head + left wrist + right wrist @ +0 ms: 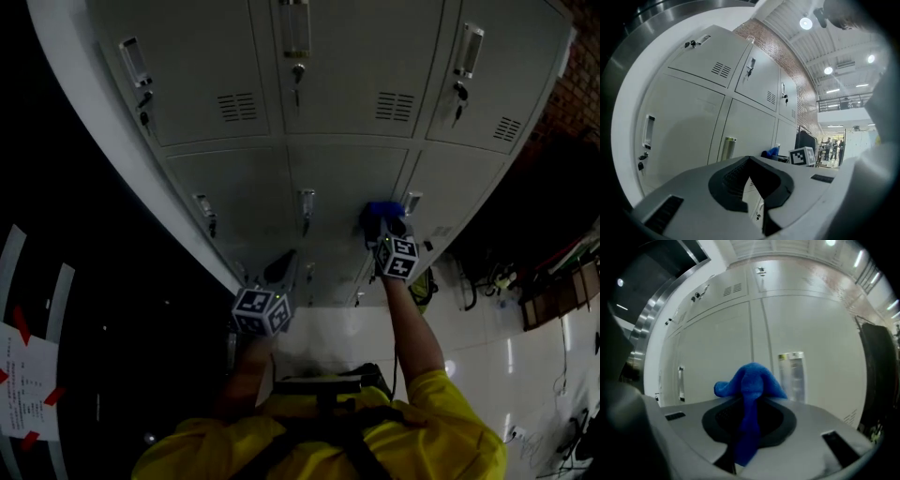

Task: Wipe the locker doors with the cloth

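Right gripper point(749, 414) is clamping its jaws on the blue cloth point(751, 380), which is bunching out past the tips in a soft lump while a narrow tail is hanging down between the pads. In the head view the cloth point(382, 208) is sitting at the front of the right gripper point(382, 225), up against the lower row of locker doors point(347, 183), just beside the recessed handle point(411, 202) of the right-hand lower door point(450, 187). Whether the fabric is actually pressing on the metal I cannot tell.

The cloth is looking light, limp and fluffy, probably microfibre. It is likely to be folding and dragging rather than sliding cleanly, and it could be snagging on the handle or the key lock point(306, 225) nearby. A hold on the middle of the bunch, as it is now, is leaving enough wad forward to be meeting the door. A hold on the thin tail would be letting it flop.

Left gripper point(750, 161) is hanging lower and nearer the person, pointing along the locker bank, its jaws drawn together at the tips with nothing between them. In the head view the left gripper point(284, 266) is well apart from the cloth.

The upper doors point(347, 66), with vents point(395, 106) and hanging keys, are standing above.
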Demonstrator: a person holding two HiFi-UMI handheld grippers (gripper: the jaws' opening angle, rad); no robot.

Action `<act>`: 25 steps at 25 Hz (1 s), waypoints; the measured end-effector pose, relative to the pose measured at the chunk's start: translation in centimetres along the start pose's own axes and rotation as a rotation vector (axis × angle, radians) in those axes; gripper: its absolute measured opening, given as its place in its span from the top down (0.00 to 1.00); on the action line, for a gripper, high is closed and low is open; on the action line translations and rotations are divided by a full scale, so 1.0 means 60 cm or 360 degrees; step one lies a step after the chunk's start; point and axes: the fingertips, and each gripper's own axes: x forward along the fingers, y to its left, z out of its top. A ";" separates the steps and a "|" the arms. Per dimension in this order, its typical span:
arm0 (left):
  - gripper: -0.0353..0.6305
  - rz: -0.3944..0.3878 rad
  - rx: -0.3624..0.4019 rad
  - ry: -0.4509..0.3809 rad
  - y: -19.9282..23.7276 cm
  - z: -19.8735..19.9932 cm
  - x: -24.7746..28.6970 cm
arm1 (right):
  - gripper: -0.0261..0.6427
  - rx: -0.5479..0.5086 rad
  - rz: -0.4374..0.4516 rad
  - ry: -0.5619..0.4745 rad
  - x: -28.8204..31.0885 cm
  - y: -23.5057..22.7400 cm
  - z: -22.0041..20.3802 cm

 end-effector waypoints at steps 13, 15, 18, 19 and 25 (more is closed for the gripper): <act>0.95 0.0002 0.0001 0.0041 -0.006 -0.014 0.007 | 0.86 0.0036 0.0392 0.0168 0.026 0.218 -0.089; 0.95 0.0037 -0.0006 0.0043 0.007 -0.015 -0.007 | 0.85 0.0041 0.0440 0.0295 0.051 0.269 -0.146; 0.95 0.0078 -0.0011 0.0059 0.022 -0.021 -0.028 | 0.85 0.0063 0.0449 0.0426 0.083 0.312 -0.210; 0.94 0.0091 -0.0015 0.0063 0.027 -0.024 -0.034 | 0.85 0.0062 0.0447 0.0430 0.090 0.320 -0.216; 0.95 0.0135 -0.0032 0.0073 0.049 -0.036 -0.049 | 0.86 0.0005 0.0507 0.0391 0.091 0.327 -0.207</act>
